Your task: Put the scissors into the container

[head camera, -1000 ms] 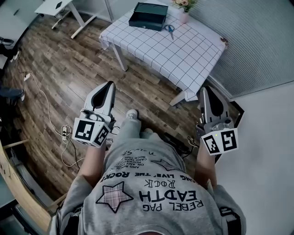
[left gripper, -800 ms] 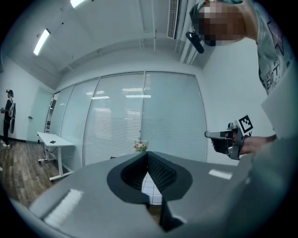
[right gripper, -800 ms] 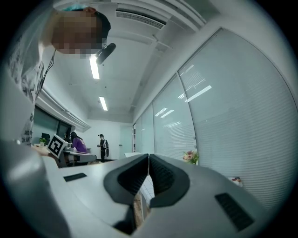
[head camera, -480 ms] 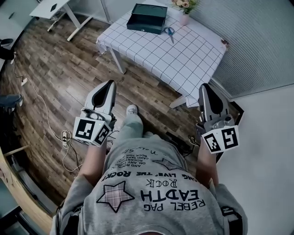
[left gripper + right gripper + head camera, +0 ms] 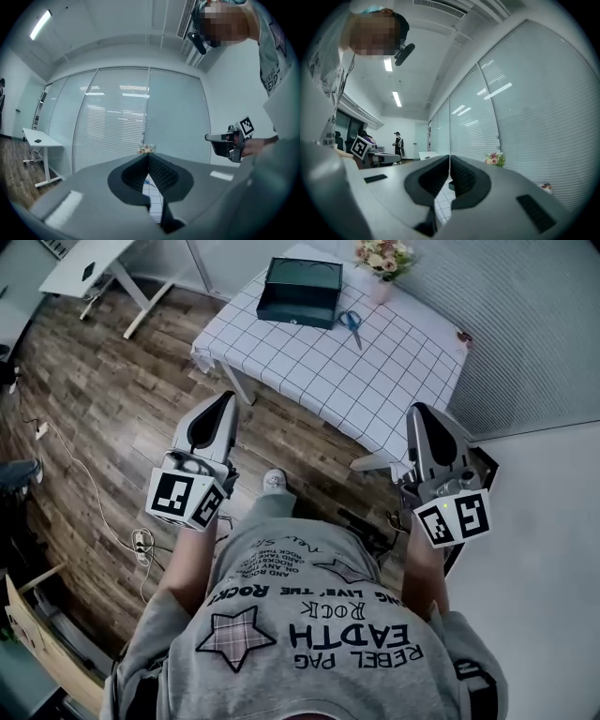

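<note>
The blue-handled scissors (image 5: 351, 322) lie on a table with a white checked cloth (image 5: 309, 362), just right of the dark green open box, the container (image 5: 300, 292). Both grippers are held level over the wooden floor, short of the table. My left gripper (image 5: 225, 399) is shut and empty, its tips meeting in the left gripper view (image 5: 148, 156). My right gripper (image 5: 419, 411) is also shut with nothing in it (image 5: 449, 157). In the right gripper view the container (image 5: 451, 185) peeks out below the jaws; the scissors are hidden there.
A small vase of flowers (image 5: 382, 257) stands at the table's far edge. A white desk (image 5: 84, 263) is at the far left. Cables and a power strip (image 5: 141, 540) lie on the floor at left. A blind-covered glass wall (image 5: 534, 324) runs along the right.
The person has walked toward the table; it now sits lower and closer in the head view. Both grippers came forward with the body and stayed shut.
</note>
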A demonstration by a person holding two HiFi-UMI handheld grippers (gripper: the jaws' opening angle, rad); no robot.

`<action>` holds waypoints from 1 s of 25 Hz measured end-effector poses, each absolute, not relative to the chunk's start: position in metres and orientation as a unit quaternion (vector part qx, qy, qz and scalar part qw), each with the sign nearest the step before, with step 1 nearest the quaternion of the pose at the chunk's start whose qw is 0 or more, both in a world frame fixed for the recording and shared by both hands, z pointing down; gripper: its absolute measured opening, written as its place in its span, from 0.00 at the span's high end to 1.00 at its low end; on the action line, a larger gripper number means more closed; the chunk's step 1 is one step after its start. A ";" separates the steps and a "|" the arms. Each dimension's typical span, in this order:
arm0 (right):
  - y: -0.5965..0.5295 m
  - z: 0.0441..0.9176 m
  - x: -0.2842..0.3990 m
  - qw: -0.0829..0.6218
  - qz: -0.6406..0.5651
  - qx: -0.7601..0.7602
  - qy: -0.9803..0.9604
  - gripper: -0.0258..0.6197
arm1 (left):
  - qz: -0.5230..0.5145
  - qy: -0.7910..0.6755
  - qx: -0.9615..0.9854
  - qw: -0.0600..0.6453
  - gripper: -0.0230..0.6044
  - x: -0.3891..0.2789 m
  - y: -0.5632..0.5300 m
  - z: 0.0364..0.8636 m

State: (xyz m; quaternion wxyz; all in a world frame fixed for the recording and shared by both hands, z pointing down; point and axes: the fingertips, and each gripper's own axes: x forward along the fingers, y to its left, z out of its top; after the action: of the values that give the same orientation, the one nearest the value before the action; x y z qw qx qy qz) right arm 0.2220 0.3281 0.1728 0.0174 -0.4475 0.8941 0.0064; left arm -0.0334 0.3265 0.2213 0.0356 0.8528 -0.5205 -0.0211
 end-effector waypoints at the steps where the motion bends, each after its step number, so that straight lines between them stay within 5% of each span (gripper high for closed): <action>1: 0.320 0.173 0.216 0.017 0.006 -0.450 0.893 0.93 | -0.022 -0.518 0.854 0.035 0.95 -0.039 0.316 0.220; 25: 0.200 0.189 0.154 0.019 -0.025 -0.490 0.871 0.93 | -0.014 -0.497 0.865 0.074 0.95 -0.111 0.199 0.252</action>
State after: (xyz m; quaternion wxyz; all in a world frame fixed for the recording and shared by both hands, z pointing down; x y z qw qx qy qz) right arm 0.1541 0.2003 0.1888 0.0186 -0.4896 0.8714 -0.0251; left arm -0.1111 0.1986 0.2520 0.0739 0.8646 -0.4968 -0.0143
